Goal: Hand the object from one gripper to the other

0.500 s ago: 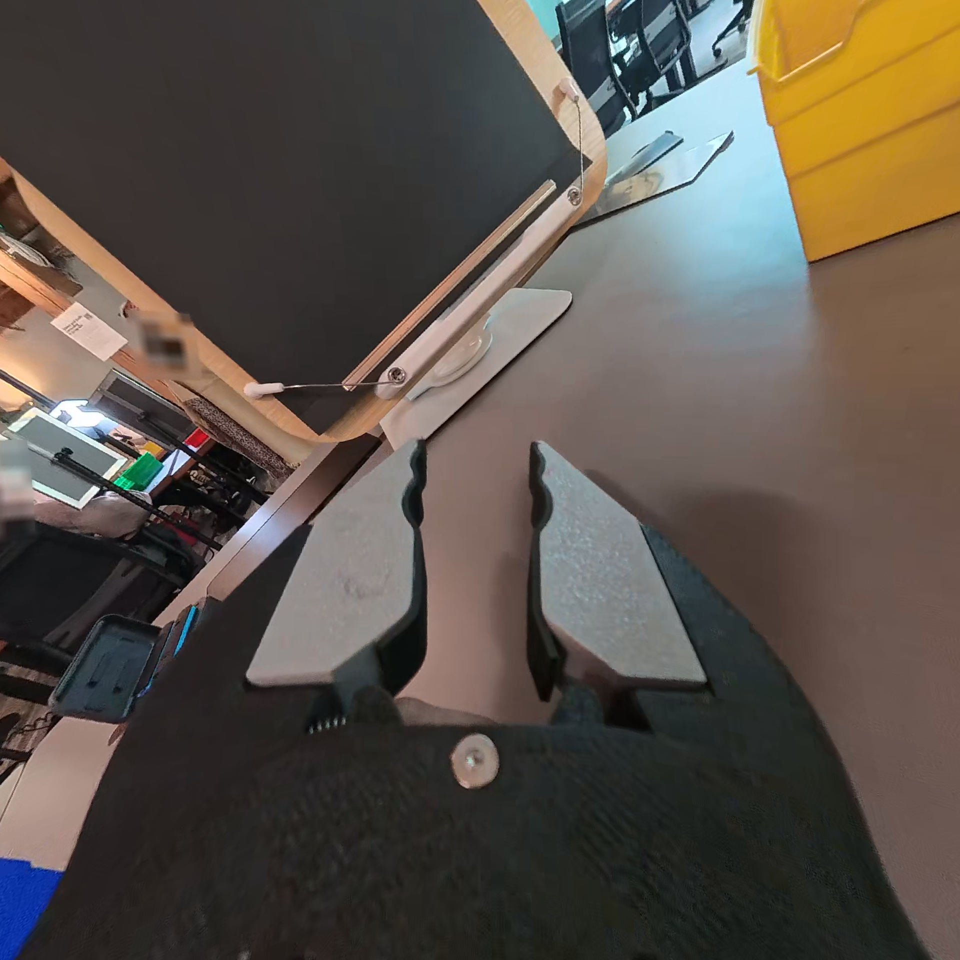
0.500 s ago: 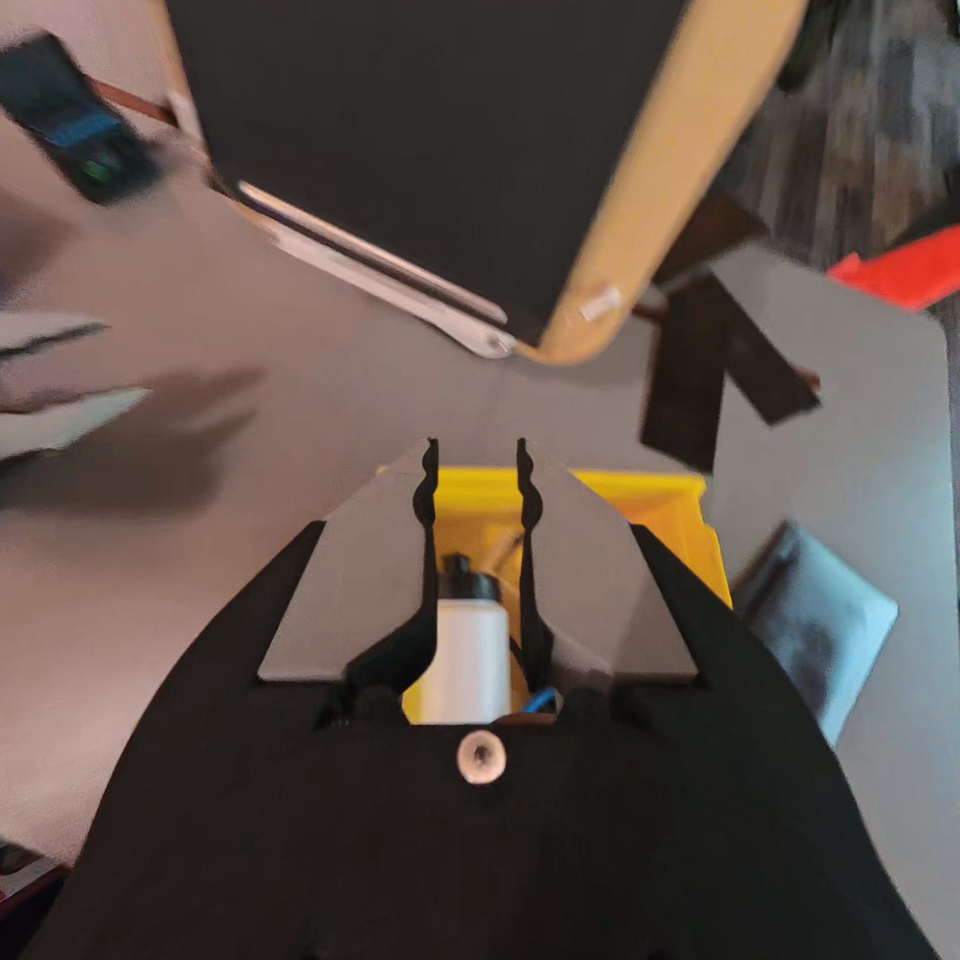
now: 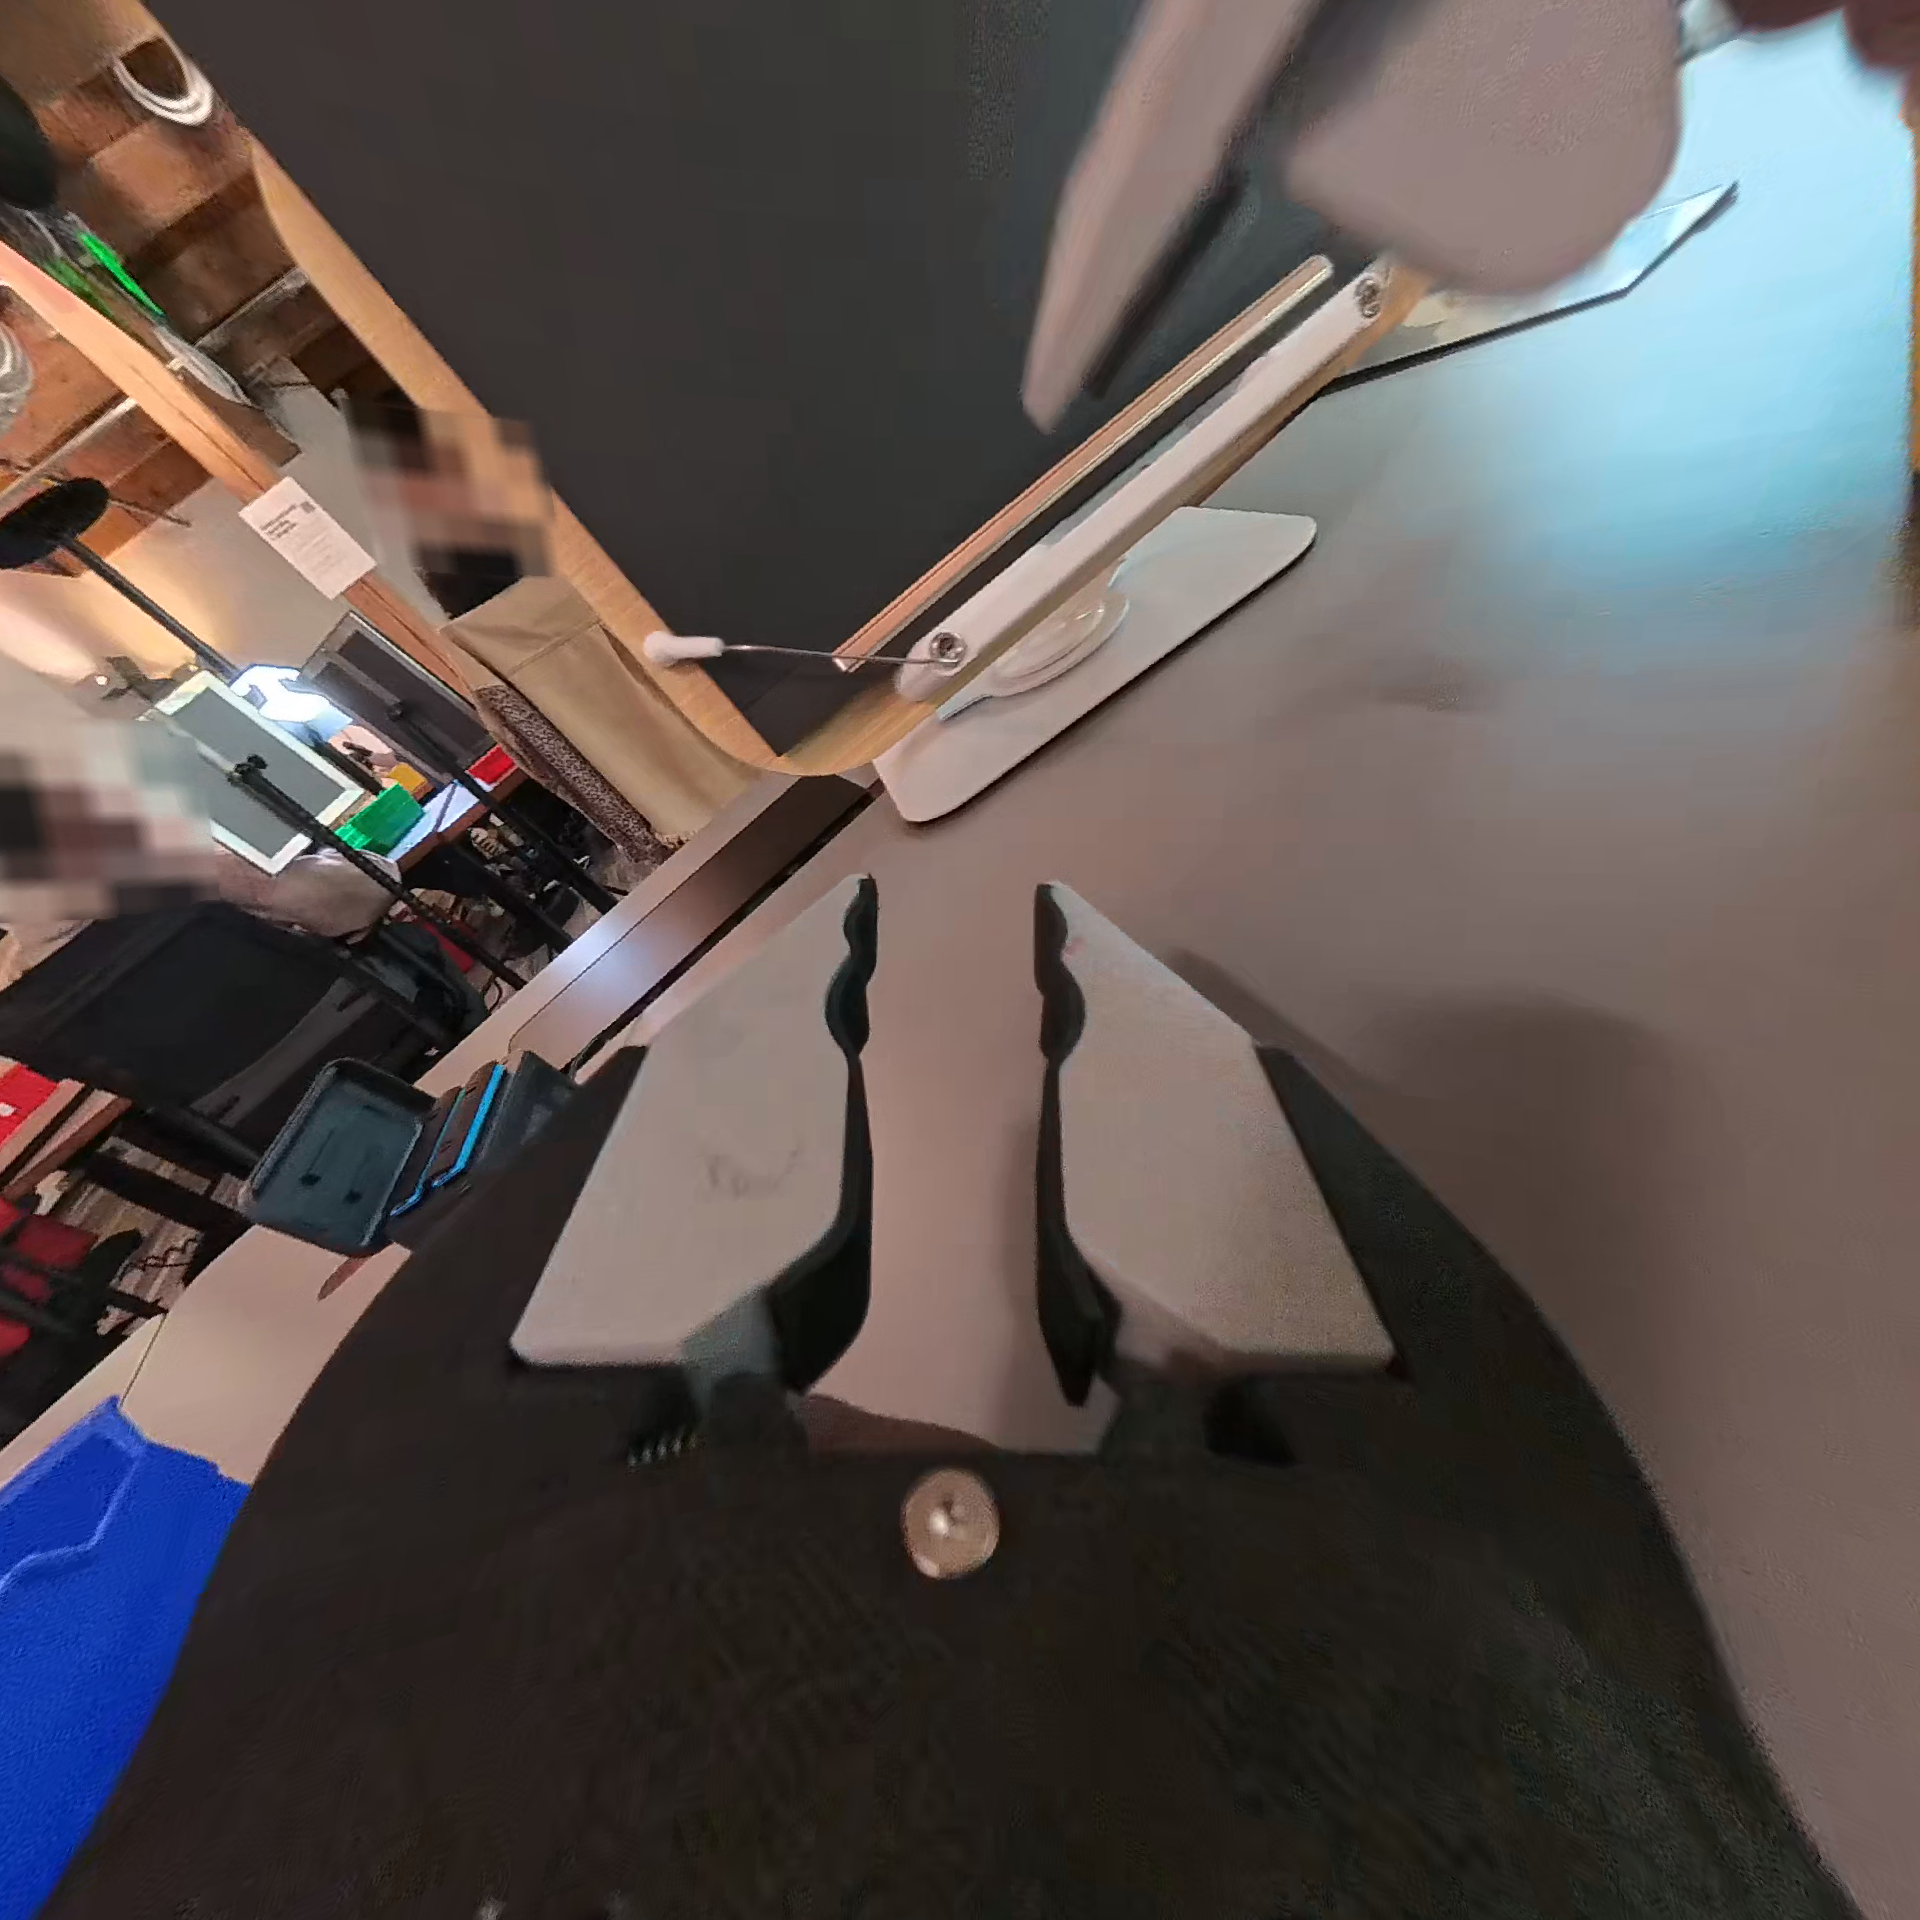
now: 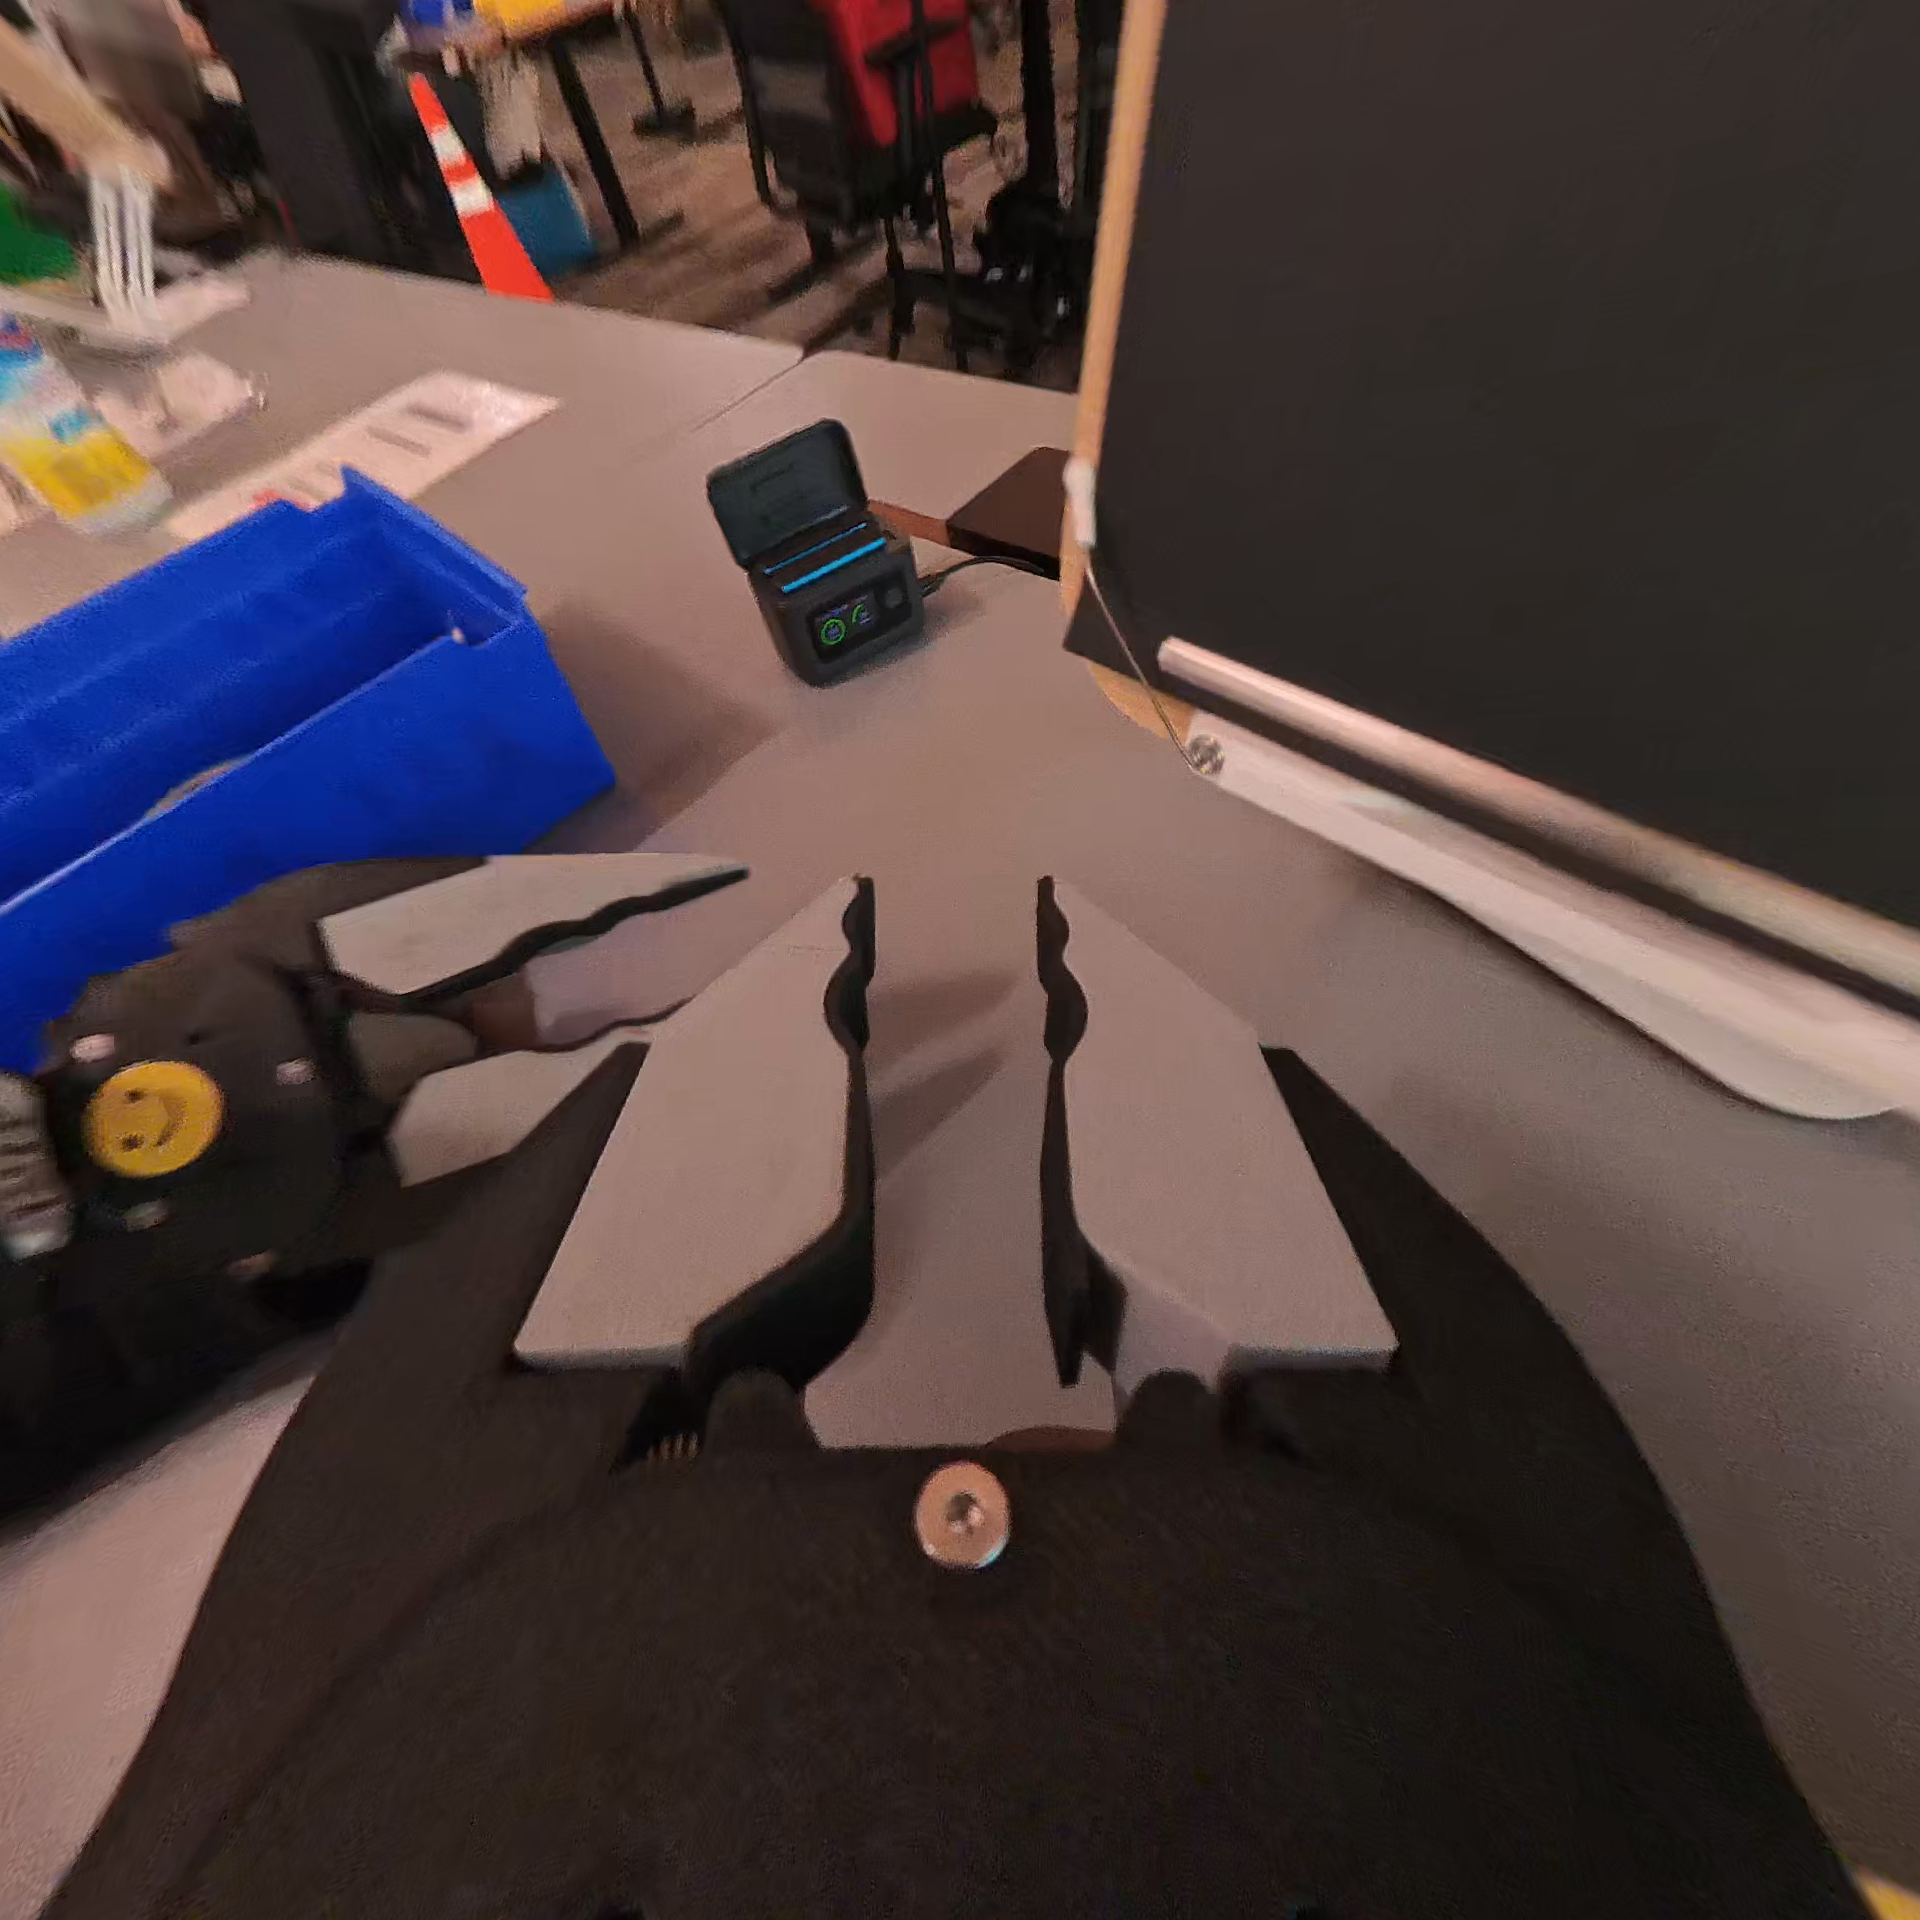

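Both grippers empty over the tabletop, the object out of view

The right gripper [image 4: 956, 894] has its fingers [image 4: 727, 1122] narrowly parted with only bare grey tabletop [image 4: 1558, 1299] showing in the gap; the left gripper [image 3: 951, 904] shows the same, a narrow gap and nothing held. In the right wrist view the left gripper [image 4: 582, 935] lies at nine o'clock, just beside the right one, its tips pointing toward three. Farther out, a blue bin [image 4: 312, 707] sits at ten o'clock, a small dark charger case [image 4: 831, 582] at twelve, and a black board on a stand [image 4: 1507, 416] at two. The task's object shows in neither view, so the pick appears not yet done. To do it well, I would find the object first, spread the fingers wider than it, and grip one end so the other end stays free for the receiving fingers.
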A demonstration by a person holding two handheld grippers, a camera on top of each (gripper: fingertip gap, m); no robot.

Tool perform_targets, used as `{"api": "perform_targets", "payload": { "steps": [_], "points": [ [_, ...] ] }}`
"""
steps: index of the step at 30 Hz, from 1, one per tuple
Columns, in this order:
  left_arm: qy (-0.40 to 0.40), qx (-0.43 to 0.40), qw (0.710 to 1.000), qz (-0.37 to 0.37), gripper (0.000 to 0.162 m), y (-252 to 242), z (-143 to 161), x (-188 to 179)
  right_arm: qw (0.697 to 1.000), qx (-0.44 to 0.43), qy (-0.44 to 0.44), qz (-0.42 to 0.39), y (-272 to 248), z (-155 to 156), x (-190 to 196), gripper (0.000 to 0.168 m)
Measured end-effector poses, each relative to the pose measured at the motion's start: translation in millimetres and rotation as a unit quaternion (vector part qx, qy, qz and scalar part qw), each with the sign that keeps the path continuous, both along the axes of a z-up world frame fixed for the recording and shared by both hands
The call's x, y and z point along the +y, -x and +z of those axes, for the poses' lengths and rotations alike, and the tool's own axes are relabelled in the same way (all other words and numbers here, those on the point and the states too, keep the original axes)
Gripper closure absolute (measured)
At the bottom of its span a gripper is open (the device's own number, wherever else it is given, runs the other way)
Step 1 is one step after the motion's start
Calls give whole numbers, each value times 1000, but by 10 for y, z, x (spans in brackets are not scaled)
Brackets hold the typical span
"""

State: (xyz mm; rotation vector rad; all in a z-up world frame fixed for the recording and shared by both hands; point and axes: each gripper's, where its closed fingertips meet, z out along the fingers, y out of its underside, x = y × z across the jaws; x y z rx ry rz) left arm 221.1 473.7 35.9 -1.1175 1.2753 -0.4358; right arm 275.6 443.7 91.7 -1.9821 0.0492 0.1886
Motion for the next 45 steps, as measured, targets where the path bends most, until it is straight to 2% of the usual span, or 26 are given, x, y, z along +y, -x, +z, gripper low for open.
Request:
{"api": "perform_targets", "payload": {
  "steps": [3,6,8,10,14,17,20,22,28,34,37,45],
  "points": [
    [-2,2,1000,11,136,8,-6,57,999,11,-49,-16,-103,-338,144,146],
    [-2,9,1000,15,136,1,-29,68,998,-31,-57,-17,-162,-679,219,151],
    [-1,15,1000,18,136,-11,-51,87,999,-23,-10,23,-42,-817,237,129],
    [-3,18,999,26,137,-18,-61,125,999,-45,0,30,-10,-865,216,130],
    [-17,26,999,37,137,-27,-81,142,998,-39,-8,39,76,-865,212,129],
    [-47,28,997,45,138,8,-76,112,997,-66,-4,33,54,-895,214,128],
    [-85,43,993,71,142,72,-107,138,994,-107,13,19,23,-952,204,115],
    [-102,49,989,93,142,128,-114,170,991,-135,16,11,36,-963,189,113],
    [-92,9,985,147,143,380,10,188,987,-158,-19,-17,114,-832,81,106],
    [-96,-37,978,179,152,566,144,148,979,-183,-62,-68,59,-679,-164,110],
    [-98,-46,976,188,155,591,168,165,968,-214,-82,-104,-48,-591,-253,121],
    [-155,12,970,189,161,473,43,156,951,-265,-59,-147,-190,-638,-250,124]
  ]
}}
